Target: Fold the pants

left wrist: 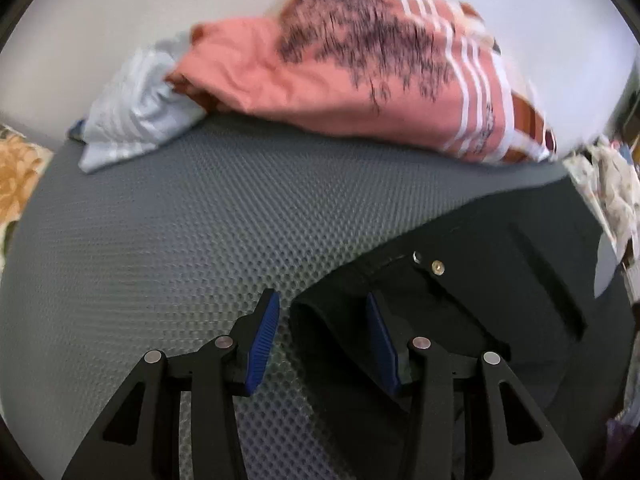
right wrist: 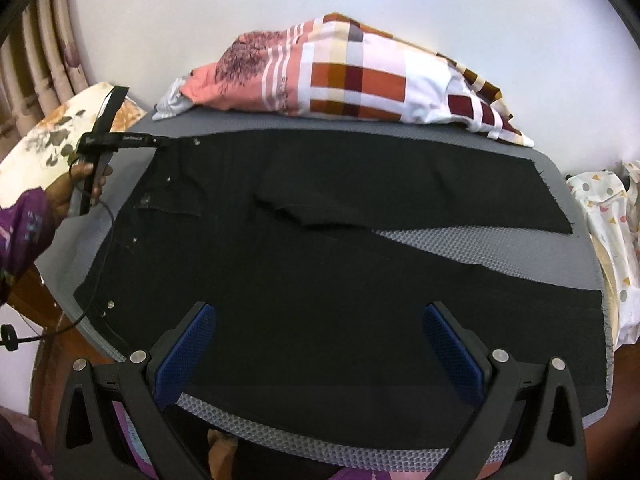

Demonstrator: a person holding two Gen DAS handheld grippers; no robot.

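black pants (right wrist: 320, 264) lie spread flat on a grey textured mat (right wrist: 480, 236), waistband toward the left end and the two legs running out to the right, so the garment's long axis crosses the right wrist view from side to side; the legs part in a narrow wedge of bare mat near the hems. the left gripper (left wrist: 322, 312) sits at the far corner of the waistband (left wrist: 320, 312), its blue pads apart with the right-hand pad over the black cloth and the other over bare mat, so the fabric edge lies between the fingers but is not yet pinched. seen from the right wrist, that same gripper (right wrist: 158, 141) touches the far waist corner beside a metal button (right wrist: 196, 142). the right gripper (right wrist: 320, 340) hangs with fingers wide apart above the near leg, gripping nothing. the left hand looks the nearer to a hold, and a lengthwise fold would probably bring one leg over the other. a heap of pink and checked laundry (right wrist: 340, 76) lies along the mat's far edge
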